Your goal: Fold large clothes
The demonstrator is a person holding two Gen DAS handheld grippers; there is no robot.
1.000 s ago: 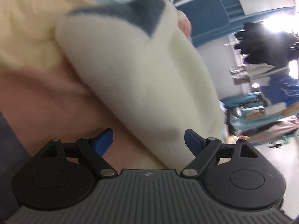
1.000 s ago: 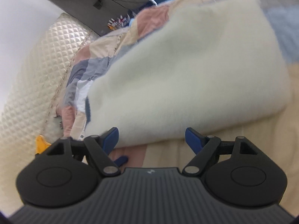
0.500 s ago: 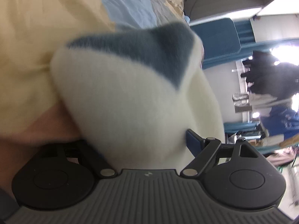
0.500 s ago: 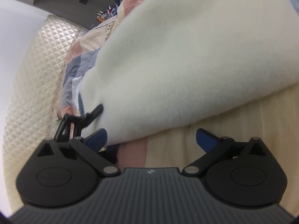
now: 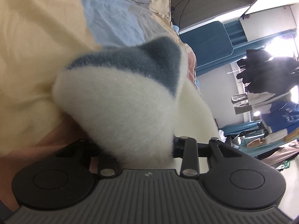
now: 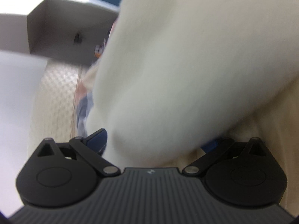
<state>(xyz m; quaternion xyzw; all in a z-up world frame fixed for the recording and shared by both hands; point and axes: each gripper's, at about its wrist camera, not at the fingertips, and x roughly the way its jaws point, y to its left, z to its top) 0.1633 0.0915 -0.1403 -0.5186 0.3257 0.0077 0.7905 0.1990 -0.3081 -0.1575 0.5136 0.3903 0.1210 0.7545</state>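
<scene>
- Patchwork bedding fills the upper left of the left wrist view; clothes hang in a bright room at the right edge.
- A cream fleece with a grey-blue patch bulges at frame centre on the bed, down to the left gripper.
- Its fingers have just been closing and now pinch a fold of fleece. A second ago they stood wide with the fleece further off, so a grasp looks newly made.
- In the right wrist view, blurred, the fleece covers the upper right.
- The right gripper has its fingers spread wide, the fleece edge between them but not pinched; they have opened further than a second ago, and the fleece is closer.
- Likely next: the right closes, then a lift to fold.
</scene>
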